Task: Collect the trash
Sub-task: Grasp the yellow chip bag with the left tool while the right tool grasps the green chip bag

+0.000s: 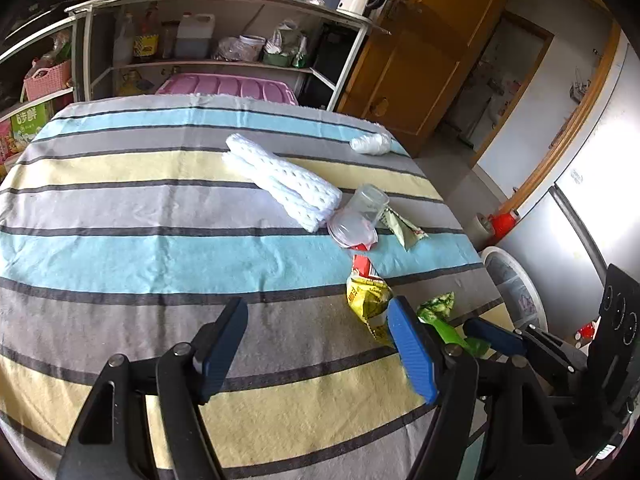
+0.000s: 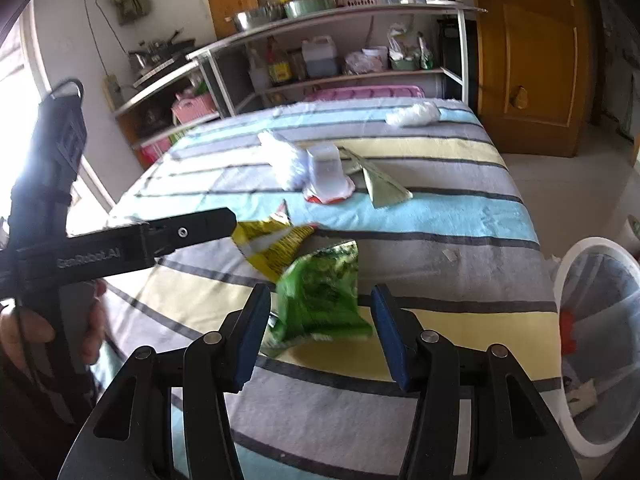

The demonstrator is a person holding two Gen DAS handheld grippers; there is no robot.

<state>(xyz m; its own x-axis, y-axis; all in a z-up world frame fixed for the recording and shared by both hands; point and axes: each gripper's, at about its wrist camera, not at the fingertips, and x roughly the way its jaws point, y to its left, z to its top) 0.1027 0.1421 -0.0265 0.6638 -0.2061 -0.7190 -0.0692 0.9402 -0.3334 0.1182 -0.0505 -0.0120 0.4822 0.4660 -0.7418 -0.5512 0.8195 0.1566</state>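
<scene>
A green snack wrapper (image 2: 320, 296) lies on the striped tablecloth (image 2: 440, 216) near its right edge. My right gripper (image 2: 321, 293) is open around it, with a pad on each side and a gap on the right. Just beyond lies a yellow wrapper (image 1: 366, 296), also in the right wrist view (image 2: 272, 244). My left gripper (image 1: 316, 305) is open over bare cloth, its right finger beside the yellow wrapper. A clear plastic cup (image 1: 360, 214) lies on its side next to a pale green wrapper (image 1: 404, 230) and a red scrap (image 1: 362, 264).
A white bin with a clear liner (image 2: 596, 312) stands on the floor off the table's right edge. A folded white cloth (image 1: 280, 184) and a crumpled white bag (image 1: 370, 144) lie farther back. Shelves (image 1: 224, 60) stand behind the table, and a wooden door (image 2: 532, 60) is at the right.
</scene>
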